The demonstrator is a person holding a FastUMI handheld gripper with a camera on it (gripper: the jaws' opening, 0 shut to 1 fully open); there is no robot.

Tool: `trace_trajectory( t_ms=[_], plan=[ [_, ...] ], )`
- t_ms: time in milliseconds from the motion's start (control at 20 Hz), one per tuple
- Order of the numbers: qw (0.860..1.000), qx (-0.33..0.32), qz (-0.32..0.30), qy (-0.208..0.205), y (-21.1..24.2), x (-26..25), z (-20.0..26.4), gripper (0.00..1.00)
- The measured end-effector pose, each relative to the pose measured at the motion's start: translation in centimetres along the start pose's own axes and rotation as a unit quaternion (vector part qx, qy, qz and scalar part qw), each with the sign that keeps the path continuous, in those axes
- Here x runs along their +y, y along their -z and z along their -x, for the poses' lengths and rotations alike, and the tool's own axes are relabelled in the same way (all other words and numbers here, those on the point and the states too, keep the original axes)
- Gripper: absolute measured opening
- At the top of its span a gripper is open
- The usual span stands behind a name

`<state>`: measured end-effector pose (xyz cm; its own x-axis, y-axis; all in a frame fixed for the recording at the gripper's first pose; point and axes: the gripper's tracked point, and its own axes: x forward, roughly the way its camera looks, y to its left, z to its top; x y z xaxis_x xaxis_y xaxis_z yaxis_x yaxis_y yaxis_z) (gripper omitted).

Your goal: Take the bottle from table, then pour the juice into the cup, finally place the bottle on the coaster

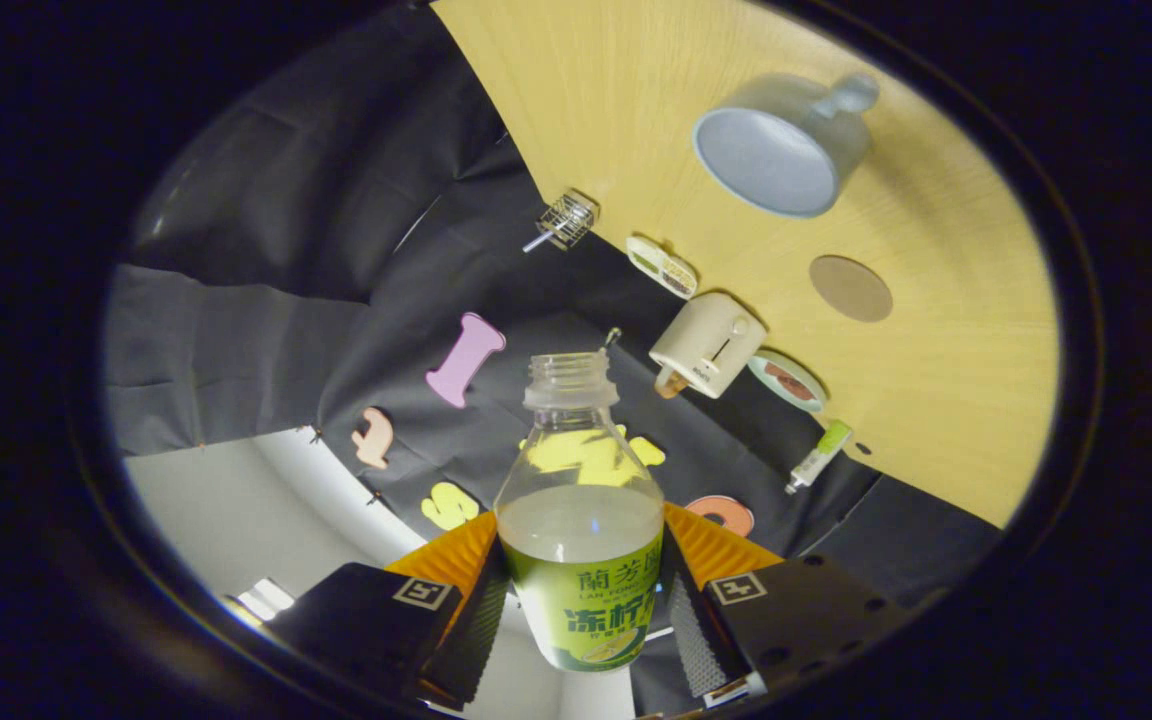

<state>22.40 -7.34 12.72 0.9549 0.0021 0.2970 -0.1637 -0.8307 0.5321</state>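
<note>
An uncapped clear bottle (582,520) with a green label and pale juice in it sits between my gripper's (582,610) two fingers, which press on its sides. The whole view is rolled, so the wooden table (946,400) slants away beyond the bottle. On that table a light blue cup (781,150) with a handle stands apart from the bottle's open mouth, well beyond it. A round brown coaster (850,288) lies on the wood between the cup and the table's near edge.
Along the table's back edge stand a small wire basket (564,220), a flat tray of food (662,266), a cream toaster (706,345), a small plate (786,382) and a green-capped tube (818,456).
</note>
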Motion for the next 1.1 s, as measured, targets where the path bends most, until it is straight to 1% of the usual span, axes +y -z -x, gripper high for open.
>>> trace_trajectory(
  t_ms=[400, 550, 650, 850, 950, 1000, 1050, 1100],
  plan=[
    [1.0, 0.004, -0.009, -0.01, 1.3, 2.5, 0.2, 0.78],
    [1.0, -0.005, -0.016, -0.003, 0.7, 1.9, 0.4, 0.78],
    [1.0, -0.004, -0.009, 0.007, 0.8, 1.3, 0.5, 0.78],
    [0.999, 0.006, 0.035, 0.035, 0.5, -1.1, -0.2, 0.78],
    [0.995, 0.008, 0.069, 0.065, 0.1, -3.3, -0.4, 0.78],
    [0.991, 0.004, 0.103, 0.088, -0.4, -4.7, -0.5, 0.78],
    [0.982, 0.003, 0.146, 0.117, -0.8, -6.3, -0.6, 0.78],
    [0.97, 0.007, 0.195, 0.144, -1.1, -7.8, -0.7, 0.78]
  ],
)
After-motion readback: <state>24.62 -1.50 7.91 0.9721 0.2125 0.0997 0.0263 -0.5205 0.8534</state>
